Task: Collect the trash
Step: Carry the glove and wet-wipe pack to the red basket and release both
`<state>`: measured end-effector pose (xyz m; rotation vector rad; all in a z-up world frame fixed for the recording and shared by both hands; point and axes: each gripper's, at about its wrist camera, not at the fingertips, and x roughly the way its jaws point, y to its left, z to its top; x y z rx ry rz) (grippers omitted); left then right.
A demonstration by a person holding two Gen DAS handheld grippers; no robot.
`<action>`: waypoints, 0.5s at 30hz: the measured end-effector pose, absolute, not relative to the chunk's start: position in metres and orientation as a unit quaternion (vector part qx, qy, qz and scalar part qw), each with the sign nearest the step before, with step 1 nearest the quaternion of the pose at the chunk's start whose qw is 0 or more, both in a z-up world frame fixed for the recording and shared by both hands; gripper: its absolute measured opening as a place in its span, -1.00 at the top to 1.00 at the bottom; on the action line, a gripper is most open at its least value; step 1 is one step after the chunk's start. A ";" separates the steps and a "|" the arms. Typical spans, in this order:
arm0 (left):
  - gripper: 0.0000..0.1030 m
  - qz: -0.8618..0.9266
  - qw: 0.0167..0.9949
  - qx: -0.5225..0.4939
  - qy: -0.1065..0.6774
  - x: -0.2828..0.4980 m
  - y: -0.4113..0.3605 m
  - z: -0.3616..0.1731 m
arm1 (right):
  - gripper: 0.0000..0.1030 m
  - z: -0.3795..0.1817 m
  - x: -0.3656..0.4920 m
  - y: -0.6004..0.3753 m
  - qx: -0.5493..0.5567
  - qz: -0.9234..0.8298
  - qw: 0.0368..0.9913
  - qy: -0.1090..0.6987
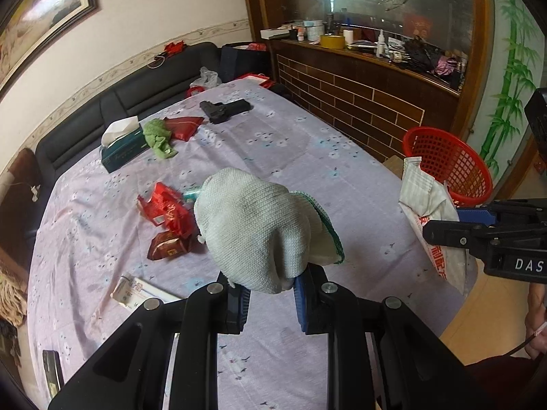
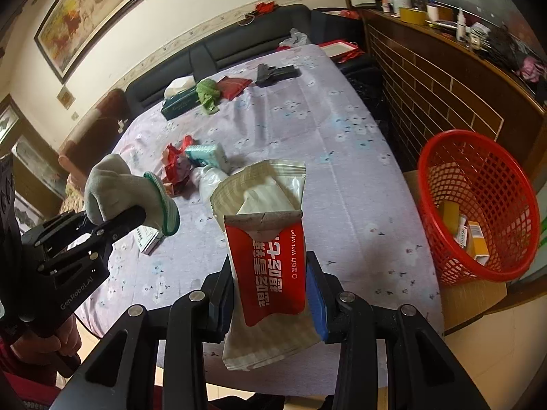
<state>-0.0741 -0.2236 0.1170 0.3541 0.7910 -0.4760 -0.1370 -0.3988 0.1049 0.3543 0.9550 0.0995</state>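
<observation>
Right wrist: wet wipe packet in claw near table edge, beside basket.

A red and white wet-wipe packet reads "Wet wipe" beside Chinese characters. The left hand-held gripper body reads "GenRobot.AI". The right hand-held gripper shows "DAS".

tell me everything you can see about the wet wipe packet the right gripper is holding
The wet wipe packet is a soft plastic pouch, red on its printed face with white Chinese text and "Wet wipe", striped pale beige elsewhere. Its top is torn open, showing a white wipe inside. It stands roughly upright, clamped at its lower half by the right gripper, held in the air above the floral tablecloth, left of the red basket.
</observation>
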 end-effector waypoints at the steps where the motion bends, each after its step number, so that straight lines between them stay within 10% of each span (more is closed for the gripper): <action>1: 0.61 -0.232 0.880 0.170 0.379 -0.075 -0.227 0.118 | 0.22 0.105 -0.138 -0.402 0.172 0.046 0.872 0.456; 15: 0.61 -0.303 0.858 0.191 0.369 -0.076 -0.297 0.128 | 0.22 0.110 -0.163 -0.476 0.239 -0.013 0.871 0.429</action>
